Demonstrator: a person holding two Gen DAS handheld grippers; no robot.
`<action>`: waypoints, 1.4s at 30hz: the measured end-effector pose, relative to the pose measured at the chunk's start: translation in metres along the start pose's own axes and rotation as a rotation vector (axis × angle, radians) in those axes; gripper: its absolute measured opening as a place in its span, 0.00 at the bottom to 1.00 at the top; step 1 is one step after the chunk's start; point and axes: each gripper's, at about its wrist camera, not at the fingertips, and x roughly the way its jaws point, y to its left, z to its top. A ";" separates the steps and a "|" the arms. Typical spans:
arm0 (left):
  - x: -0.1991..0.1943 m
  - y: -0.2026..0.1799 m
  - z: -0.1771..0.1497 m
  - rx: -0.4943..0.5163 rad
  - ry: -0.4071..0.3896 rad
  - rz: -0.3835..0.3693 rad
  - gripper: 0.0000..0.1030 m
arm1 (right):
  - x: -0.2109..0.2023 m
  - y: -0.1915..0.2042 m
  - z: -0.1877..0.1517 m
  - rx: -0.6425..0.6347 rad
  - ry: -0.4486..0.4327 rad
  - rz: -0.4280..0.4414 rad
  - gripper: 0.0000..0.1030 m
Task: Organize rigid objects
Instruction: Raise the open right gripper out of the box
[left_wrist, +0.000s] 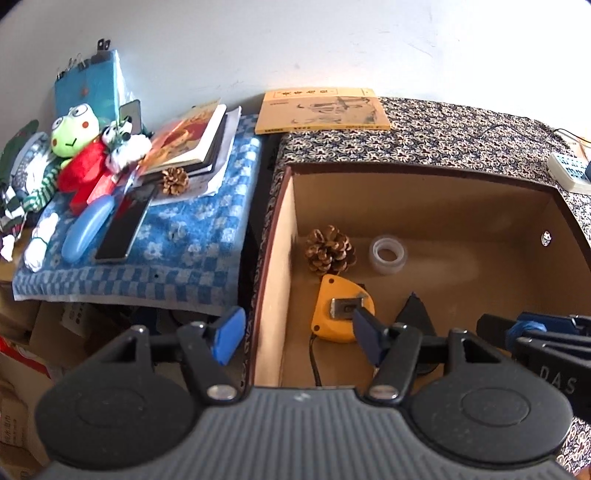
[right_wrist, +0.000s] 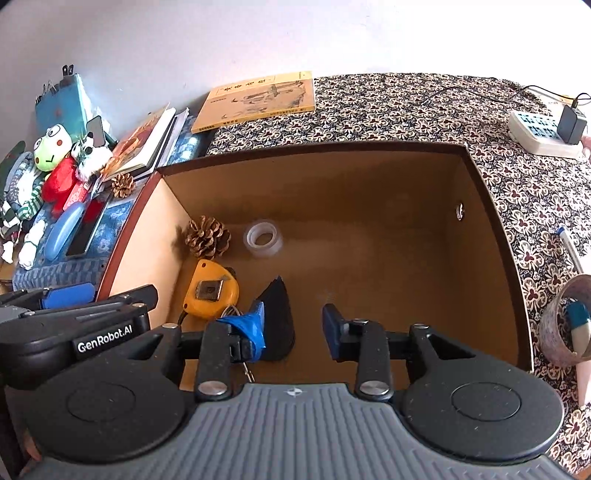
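Yellow tape measure (right_wrist: 211, 291) left of right hand-held gripper (right_wrist: 295, 328)

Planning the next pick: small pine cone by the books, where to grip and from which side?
Grip the small pine cone across its scaly body, coming from above. The book stack crowds it behind and the phone lies near its left, so top-down access looks clearest.

The black wedge-shaped object (right_wrist: 279, 321) in the box (right_wrist: 491, 206) is partly hidden behind the right gripper's (right_wrist: 295, 326) left finger, the yellow tape measure's (left_wrist: 341, 310) near edge sits behind the left gripper's (left_wrist: 297, 334) right finger, and the paper cup (right_wrist: 565, 325) is cut by the frame edge.
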 end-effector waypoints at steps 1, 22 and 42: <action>-0.001 0.000 -0.001 -0.001 0.001 0.000 0.63 | 0.000 0.001 -0.001 -0.006 0.001 0.000 0.17; -0.022 -0.009 -0.014 0.016 0.037 -0.025 0.63 | -0.018 -0.007 -0.017 0.036 -0.029 0.029 0.18; -0.044 -0.015 -0.032 0.071 0.072 -0.044 0.63 | -0.045 -0.015 -0.031 0.028 -0.036 0.137 0.19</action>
